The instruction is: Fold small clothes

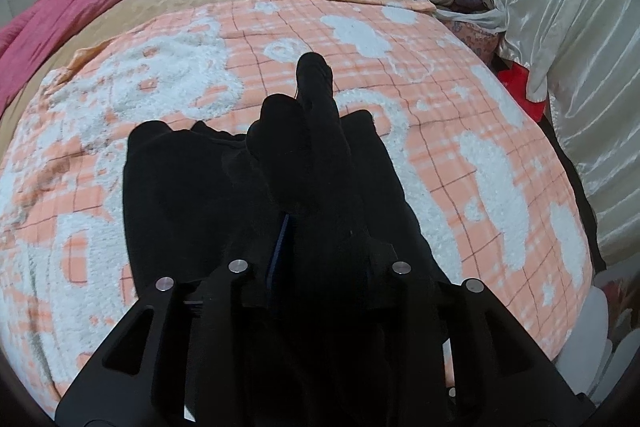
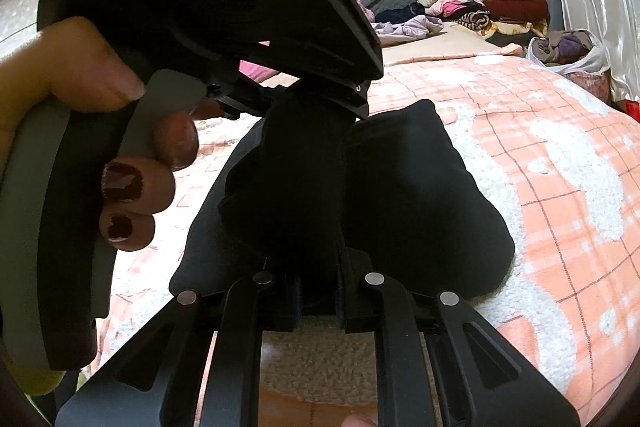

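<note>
bed: peach check blanket fills both frames; folding happens here.
garment: black, centre of frame, part flat, part bunched and lifted.
left gripper: fingers clamped on a fold of it.
right gripper: fingers look pinched on the lower edge, though black on black, can't swear to it.
tip: I'd pull the bunch taut, lay it straight over the flat half.
views: right one shows the hand on the left gripper; left one shows the lifted tip.

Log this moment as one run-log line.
stage: mid-fold | left gripper: shut on black garment | right gripper: shut on same garment | surface: orange-and-white blanket
</note>
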`<state>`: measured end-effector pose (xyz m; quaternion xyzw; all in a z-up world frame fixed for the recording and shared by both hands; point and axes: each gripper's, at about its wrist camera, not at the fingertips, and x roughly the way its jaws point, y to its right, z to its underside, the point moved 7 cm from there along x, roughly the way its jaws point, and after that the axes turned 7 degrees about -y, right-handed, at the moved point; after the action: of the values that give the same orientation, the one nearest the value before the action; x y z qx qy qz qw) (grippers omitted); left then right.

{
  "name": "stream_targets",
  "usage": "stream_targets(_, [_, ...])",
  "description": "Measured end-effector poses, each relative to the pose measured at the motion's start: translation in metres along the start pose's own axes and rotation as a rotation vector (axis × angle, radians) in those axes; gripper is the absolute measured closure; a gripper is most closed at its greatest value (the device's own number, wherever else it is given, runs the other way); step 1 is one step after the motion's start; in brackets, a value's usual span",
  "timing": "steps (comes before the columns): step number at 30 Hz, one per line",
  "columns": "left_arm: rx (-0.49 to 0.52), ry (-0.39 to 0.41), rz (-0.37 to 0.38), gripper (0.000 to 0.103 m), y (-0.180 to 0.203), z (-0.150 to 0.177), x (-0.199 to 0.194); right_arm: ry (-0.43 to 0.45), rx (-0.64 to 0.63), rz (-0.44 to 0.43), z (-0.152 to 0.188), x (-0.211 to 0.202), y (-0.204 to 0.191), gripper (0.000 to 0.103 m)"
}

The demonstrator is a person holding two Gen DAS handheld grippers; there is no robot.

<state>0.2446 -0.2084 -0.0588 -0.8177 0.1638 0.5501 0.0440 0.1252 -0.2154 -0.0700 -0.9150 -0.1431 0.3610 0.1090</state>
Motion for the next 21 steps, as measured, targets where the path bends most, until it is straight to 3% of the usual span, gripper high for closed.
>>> stream_targets(3, [0.005,-0.010,0.020,0.076,0.003,-0.002,0.003,-0.003,0.007,0.001,-0.001,0.001,0.003,0.090])
stream_targets(5, [-0.003,-0.009,0.068,0.066,0.005,-0.004,0.002,-0.005,0.016,0.002,-0.001,0.002,0.005,0.090])
stream_targets(9, [-0.015,-0.007,0.173,0.059,0.008,-0.005,-0.006,-0.014,0.042,-0.004,-0.002,0.003,0.011,0.088])
stream_targets(12, [-0.036,0.044,0.212,0.052,0.005,-0.008,-0.023,-0.025,0.081,-0.021,-0.002,0.003,0.021,0.084])
stream_targets(16, [-0.060,0.092,0.172,0.052,-0.013,-0.008,-0.041,-0.035,0.123,-0.028,-0.004,0.002,0.033,0.071])
stream_targets(21, [-0.096,0.112,0.121,0.052,-0.039,0.005,-0.047,-0.042,0.163,-0.069,-0.006,-0.007,0.043,0.062])
